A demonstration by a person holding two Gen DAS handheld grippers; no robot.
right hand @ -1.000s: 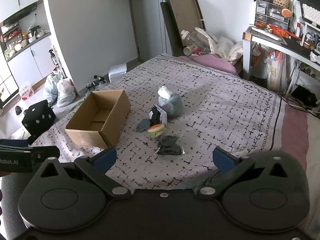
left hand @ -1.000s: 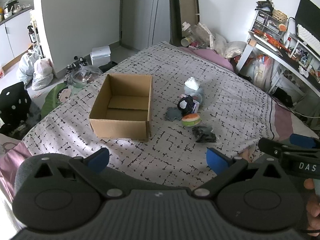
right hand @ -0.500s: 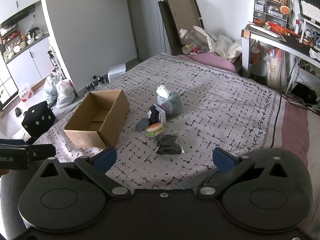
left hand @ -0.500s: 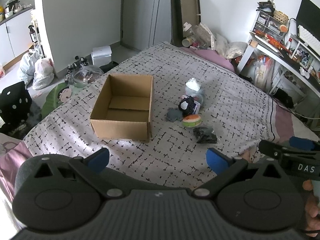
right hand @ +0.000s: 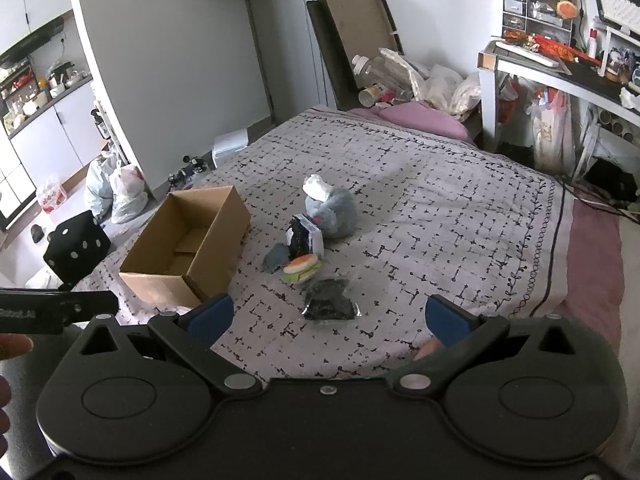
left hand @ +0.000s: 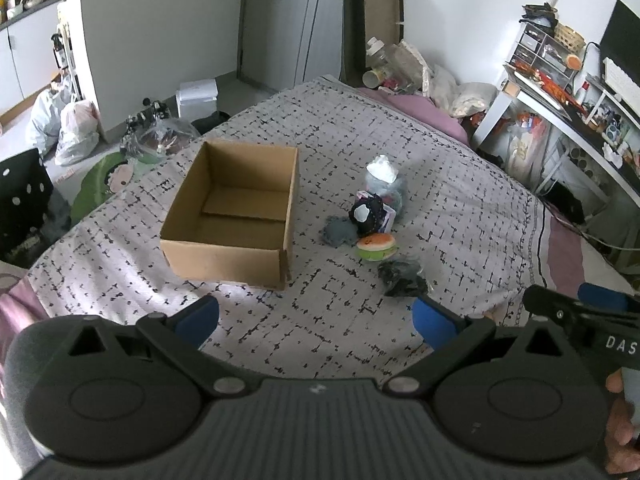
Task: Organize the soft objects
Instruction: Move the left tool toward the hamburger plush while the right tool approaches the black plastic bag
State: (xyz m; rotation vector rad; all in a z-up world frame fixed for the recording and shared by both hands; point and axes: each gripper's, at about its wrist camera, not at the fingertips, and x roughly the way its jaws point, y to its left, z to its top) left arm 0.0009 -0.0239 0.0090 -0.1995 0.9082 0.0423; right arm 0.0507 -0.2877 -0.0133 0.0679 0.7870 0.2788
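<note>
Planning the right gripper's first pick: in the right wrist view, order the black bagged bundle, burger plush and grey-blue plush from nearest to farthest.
1. Black bagged bundle, nearest the right gripper, just ahead between its fingers.
2. Burger plush, just beyond, slightly left.
3. Grey-blue plush, farthest, mid-bed.

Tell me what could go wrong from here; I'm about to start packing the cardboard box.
The soft items sit bunched: grabbing the burger-shaped plush could drag the dark grey cloth touching it. The crinkly black bag may slip from the open right gripper. The open brown cardboard box may slide on the bedspread if bumped.
</note>
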